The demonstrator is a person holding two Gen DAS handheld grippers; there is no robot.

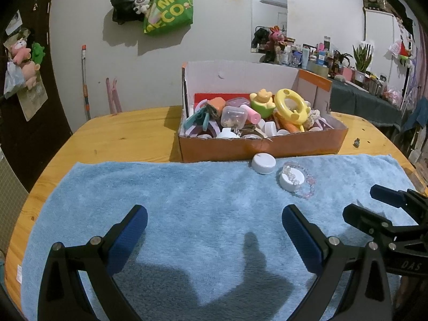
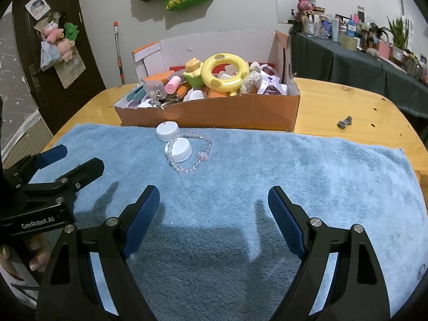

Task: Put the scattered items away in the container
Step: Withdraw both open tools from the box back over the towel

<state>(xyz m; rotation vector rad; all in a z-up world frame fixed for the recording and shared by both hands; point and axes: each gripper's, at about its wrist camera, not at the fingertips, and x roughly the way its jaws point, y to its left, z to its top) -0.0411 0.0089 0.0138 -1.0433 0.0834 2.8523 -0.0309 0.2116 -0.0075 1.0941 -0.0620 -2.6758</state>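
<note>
– What lies where?
– A towel (image 2: 240, 160) covers the near table (image 2: 347, 101); behind it stands the box (image 2: 214, 112), heaped with items.
– And on the towel?
– Two caps, one (image 2: 167, 131) just before the box, the other (image 2: 178, 149) nearer (inside a bracelet (image 2: 199, 157)).

This is a lived-in room in a home. A green shopping bag (image 1: 169, 8) and a black bag (image 1: 125, 2) hang on the far wall, with a mirror (image 1: 268, 13) to their right. Plush toys (image 1: 22, 58) hang on the dark door (image 2: 53, 61) at left. At far right a cloth-covered side table (image 2: 374, 72) is crowded with cosmetic bottles (image 2: 323, 26) and potted plants (image 1: 361, 58). The wooden desk (image 1: 125, 136) carries a blue towel (image 1: 187, 200) and a cardboard box (image 1: 256, 147) of toys.
</note>
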